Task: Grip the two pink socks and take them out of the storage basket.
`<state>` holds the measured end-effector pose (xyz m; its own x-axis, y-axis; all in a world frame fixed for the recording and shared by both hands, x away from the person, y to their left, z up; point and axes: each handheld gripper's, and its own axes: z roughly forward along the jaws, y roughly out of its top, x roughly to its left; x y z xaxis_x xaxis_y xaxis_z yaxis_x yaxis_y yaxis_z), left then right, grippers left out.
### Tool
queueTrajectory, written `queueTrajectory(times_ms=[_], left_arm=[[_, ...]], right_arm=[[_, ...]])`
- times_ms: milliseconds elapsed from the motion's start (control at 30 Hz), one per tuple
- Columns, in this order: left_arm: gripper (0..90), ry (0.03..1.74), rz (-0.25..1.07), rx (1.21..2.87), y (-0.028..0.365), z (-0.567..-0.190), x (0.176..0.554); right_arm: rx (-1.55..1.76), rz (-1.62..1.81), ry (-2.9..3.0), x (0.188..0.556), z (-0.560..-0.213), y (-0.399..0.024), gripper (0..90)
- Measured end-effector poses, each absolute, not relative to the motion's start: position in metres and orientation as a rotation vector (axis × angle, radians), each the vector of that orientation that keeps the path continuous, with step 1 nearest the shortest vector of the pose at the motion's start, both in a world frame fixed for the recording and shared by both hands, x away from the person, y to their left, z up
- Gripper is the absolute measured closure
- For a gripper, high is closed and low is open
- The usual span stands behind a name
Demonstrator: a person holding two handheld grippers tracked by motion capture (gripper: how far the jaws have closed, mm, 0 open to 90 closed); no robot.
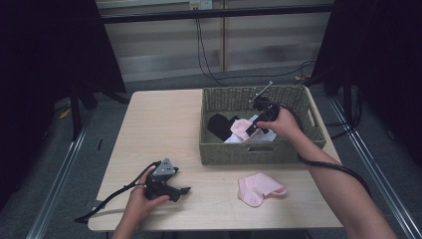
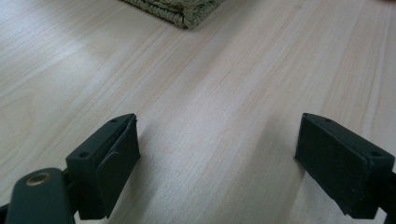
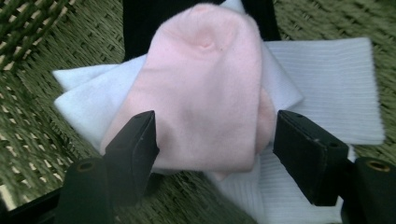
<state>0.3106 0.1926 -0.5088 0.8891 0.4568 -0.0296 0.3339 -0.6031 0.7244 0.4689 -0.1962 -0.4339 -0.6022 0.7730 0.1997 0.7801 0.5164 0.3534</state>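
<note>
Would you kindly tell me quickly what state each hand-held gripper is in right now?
Left hand-held gripper: open, empty, above the table.
Right hand-held gripper: open around the pink sock, not gripping.

Basket (image 1: pixel 214 149) walls hem the socks; tabletop (image 1: pixel 159 129) left lies open.

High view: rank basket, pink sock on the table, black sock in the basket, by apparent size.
1. Woven basket, by far the largest.
2. Pink sock on the table.
3. Black sock in the basket, which looks a bit smaller, but it lies farther from the camera and is partly covered, so places 2 and 3 are unsure.
</note>
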Motion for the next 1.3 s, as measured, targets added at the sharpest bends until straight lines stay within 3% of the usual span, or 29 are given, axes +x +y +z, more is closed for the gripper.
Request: queueTrajectory(times_ms=[67,100,133,167,267,1300], left_arm=[[12.9,0.564,0.202,2.27,0.193,-0.509,0.311],[12.9,0.564,0.202,2.271,0.193,-0.509,0.311],[12.9,0.564,0.202,2.27,0.193,-0.509,0.311],[12.9,0.564,0.202,2.271,0.193,-0.509,0.311],[12.9,0.565,0.202,2.27,0.193,-0.509,0.311],[12.9,0.562,0.199,2.273,0.193,-0.509,0.311]], right_arm=[[-1.389,-0.619,-2.716,0.469,-0.438,-0.194,35.0],[-1.381,-0.607,-2.706,0.469,-0.439,-0.192,48.8],[-1.365,-0.588,-2.726,0.467,-0.438,-0.191,68.2],[-1.365,-0.588,-2.726,0.467,-0.438,-0.191,68.2],[-1.376,-0.618,-2.682,0.467,-0.43,-0.195,81.8],[-1.232,-0.626,-2.762,0.45,-0.354,-0.207,84.6]])
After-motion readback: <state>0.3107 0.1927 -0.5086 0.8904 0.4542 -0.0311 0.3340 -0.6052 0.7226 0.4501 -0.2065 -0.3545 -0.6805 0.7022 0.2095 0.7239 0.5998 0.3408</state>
